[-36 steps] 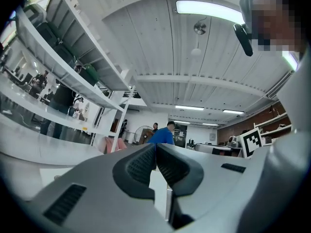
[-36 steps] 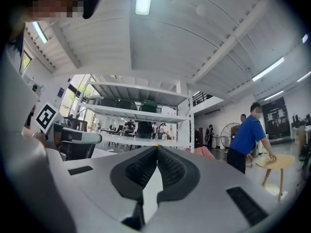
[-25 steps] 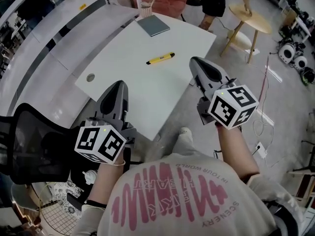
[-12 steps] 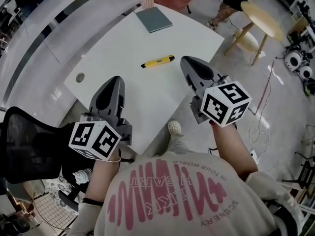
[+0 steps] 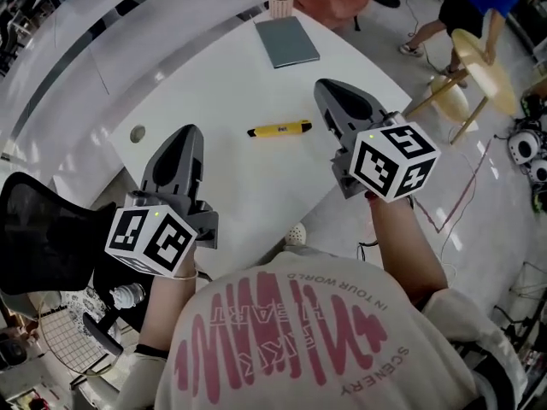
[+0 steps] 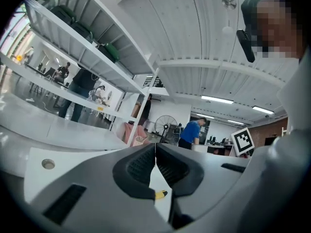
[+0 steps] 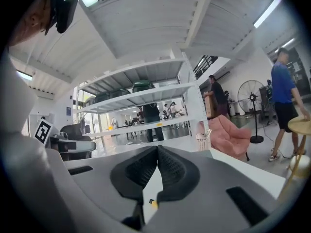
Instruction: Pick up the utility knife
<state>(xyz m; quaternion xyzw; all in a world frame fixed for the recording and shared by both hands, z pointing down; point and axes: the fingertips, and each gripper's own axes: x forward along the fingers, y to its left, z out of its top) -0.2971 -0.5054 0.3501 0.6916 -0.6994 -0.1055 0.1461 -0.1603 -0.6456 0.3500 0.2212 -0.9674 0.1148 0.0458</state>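
Right, starting at the right hand-held gripper (image 5: 327, 92): jaws pressed flat together, nothing caught between them, nose hanging above the right-hand side of the white surface (image 5: 214, 75). Over to the left hand-held gripper (image 5: 190, 133): also closed tight, also empty, poised above the near left part of the same surface, close to a small round hole (image 5: 137, 132).

And between the two, the prize: the utility knife (image 5: 279, 130), yellow, lying flat and alone on the surface, untouched. Long axis running roughly left to right across the head view, so crosswise to the way both noses point. Right-hand end of it sitting just to the left of the right nose; clearly nearer to that one than to the left one, with the knife ahead and off to the right of the left nose. A sliver of yellow peeking low under the closed jaws in each gripper view, so below and ahead of both.

Further back, a grey notebook (image 5: 288, 41) and a cup (image 5: 280, 2) at the far edge, well apart from the knife. Black chair (image 5: 43, 237) down at the near left.

Best bet for the pick: the right one, jaws to be spread first, then swung left and lowered to straddle the handle across its narrow width.
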